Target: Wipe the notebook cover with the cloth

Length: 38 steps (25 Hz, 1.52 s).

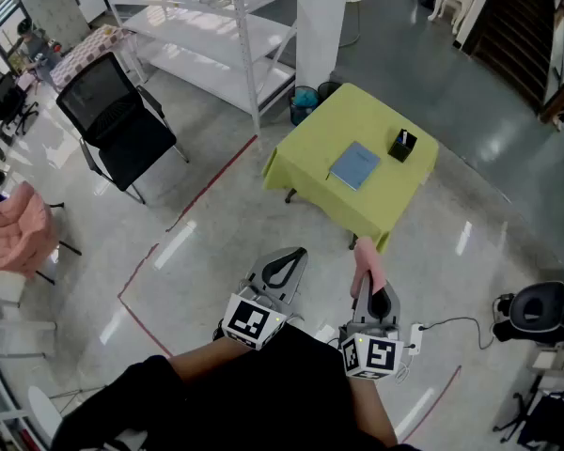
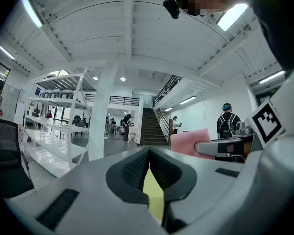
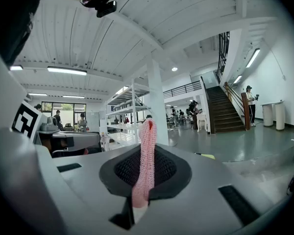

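The flat, light-blue rectangular notebook (image 1: pixel 354 165) lies closed near the middle of a small square tabletop draped in yellow-green fabric (image 1: pixel 312 148), which stands on the grey floor at about 12 o'clock from the person, well apart from both grippers. At 2 o'clock of the notebook, near it on the same tabletop, sits a small black box (image 1: pixel 402 145). The pink knitted cloth (image 1: pixel 367 263) is off the tabletop: the right gripper (image 1: pixel 367 287) has its fingers (image 3: pixel 162 169) clamped on it, and a strip of cloth stands up between them and out past their tips. The left gripper (image 1: pixel 297 254), at 9 o'clock of the right one, has its fingers (image 2: pixel 132 173) closed tip to tip with nothing between them. Both are held low above the floor, near the person's dark sleeves. At 10 o'clock in the head view stands a black office chair (image 1: pixel 117 120), and at 11 o'clock a white metal shelving rack (image 1: pixel 207 36) beside a white pillar (image 1: pixel 321 22).
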Motion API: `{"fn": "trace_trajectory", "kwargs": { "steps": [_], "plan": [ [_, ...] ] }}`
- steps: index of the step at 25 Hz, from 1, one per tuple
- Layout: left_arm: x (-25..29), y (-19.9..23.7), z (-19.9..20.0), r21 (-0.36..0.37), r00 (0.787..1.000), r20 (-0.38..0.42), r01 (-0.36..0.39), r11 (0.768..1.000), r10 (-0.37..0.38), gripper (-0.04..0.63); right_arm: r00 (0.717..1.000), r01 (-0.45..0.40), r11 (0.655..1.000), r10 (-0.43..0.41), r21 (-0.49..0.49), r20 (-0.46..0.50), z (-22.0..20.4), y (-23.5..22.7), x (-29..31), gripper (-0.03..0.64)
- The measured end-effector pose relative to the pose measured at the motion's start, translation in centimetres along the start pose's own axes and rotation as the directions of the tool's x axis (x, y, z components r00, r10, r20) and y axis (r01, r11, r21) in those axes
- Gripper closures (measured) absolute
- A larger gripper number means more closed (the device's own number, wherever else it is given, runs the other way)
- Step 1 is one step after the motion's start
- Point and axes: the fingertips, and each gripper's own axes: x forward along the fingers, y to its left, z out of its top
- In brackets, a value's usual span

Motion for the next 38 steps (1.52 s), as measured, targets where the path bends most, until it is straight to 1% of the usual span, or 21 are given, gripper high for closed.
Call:
{"fn": "trace_trajectory", "kwargs": {
  "steps": [2,4,7,10,12,15,20,23,25,27,29,31,33,36,38],
  "plan": [
    [0.7,-0.4,0.7,-0.004,1.0,0.028,-0.007,1.0,0.007,0.578,1.0,-0.004,1.0,0.003,0.014,0.009,0.1,-0.7,-0.1,0.578],
    [0.6,-0.9,0.7,-0.007,0.999,0.038,-0.017,1.0,0.017,0.578,1.0,-0.013,0.999,0.012,0.042,0.016,-0.1,-0.9,-0.8,0.578],
    [-0.5,-1.3,-0.3,-0.012,0.999,0.016,-0.039,0.999,0.039,0.578,0.999,-0.035,0.996,0.031,0.087,0.042,-0.5,-0.8,-1.9,0.578],
    [-0.6,-0.5,-1.2,-0.017,0.998,-0.021,-0.059,0.998,0.058,0.578,0.998,-0.047,0.991,0.042,0.122,0.047,-0.8,-1.2,-1.9,0.578],
    [-0.2,0.1,-1.2,-0.01,0.998,-0.034,-0.06,0.998,0.059,0.578,0.999,-0.032,0.991,0.027,0.129,0.041,-1.1,-1.8,-1.8,0.578],
    [1.0,0.8,-1.3,-0.002,0.998,-0.029,-0.05,0.999,0.05,0.578,0.999,-0.002,0.992,-0.002,0.128,0.033,-1.5,-2.7,-1.1,0.578],
    [4.9,2.0,-1.6,-0.017,1.0,-0.021,-0.005,1.0,0.005,0.578,0.999,0.042,0.991,-0.045,0.128,0.02,-1.7,-4.1,1.3,0.578],
    [7.8,3.0,-1.0,-0.034,0.999,-0.004,0.045,0.998,-0.045,0.578,0.998,0.065,0.991,-0.067,0.117,0.009,-1.4,-4.9,4.0,0.578],
    [9.8,4.5,-1.1,-0.033,0.997,-0.006,0.076,0.997,-0.076,0.578,0.998,0.065,0.992,-0.065,0.107,-0.007,-1.6,-5.1,6.7,0.578],
    [12.0,6.6,-1.8,-0.047,0.996,-0.023,0.083,0.995,-0.084,0.578,0.998,0.065,0.993,-0.063,0.097,-0.033,-1.8,-5.5,9.6,0.578],
    [14.3,9.0,-2.6,-0.076,0.996,-0.042,0.072,0.995,-0.075,0.578,0.996,0.07,0.994,-0.065,0.087,-0.06,-1.8,-6.1,12.7,0.577],
    [16.5,11.6,-2.5,-0.095,0.996,-0.042,0.07,0.993,-0.075,0.578,0.995,0.07,0.994,-0.064,0.08,-0.074,-1.4,-6.3,16.0,0.578],
    [18.6,13.9,-2.0,-0.101,0.995,-0.035,0.092,0.991,-0.096,0.578,0.994,0.07,0.995,-0.063,0.073,-0.087,-1.0,-6.4,19.5,0.577],
    [21.2,16.5,-1.6,-0.09,0.989,-0.041,0.135,0.987,-0.139,0.578,0.993,0.076,0.995,-0.069,0.066,-0.099,0.0,-6.4,24.1,0.578],
    [22.8,18.8,-1.4,-0.097,0.988,-0.046,0.143,0.985,-0.148,0.578,0.992,0.082,0.995,-0.075,0.063,-0.099,0.9,-6.1,26.9,0.578]
  ]
}}
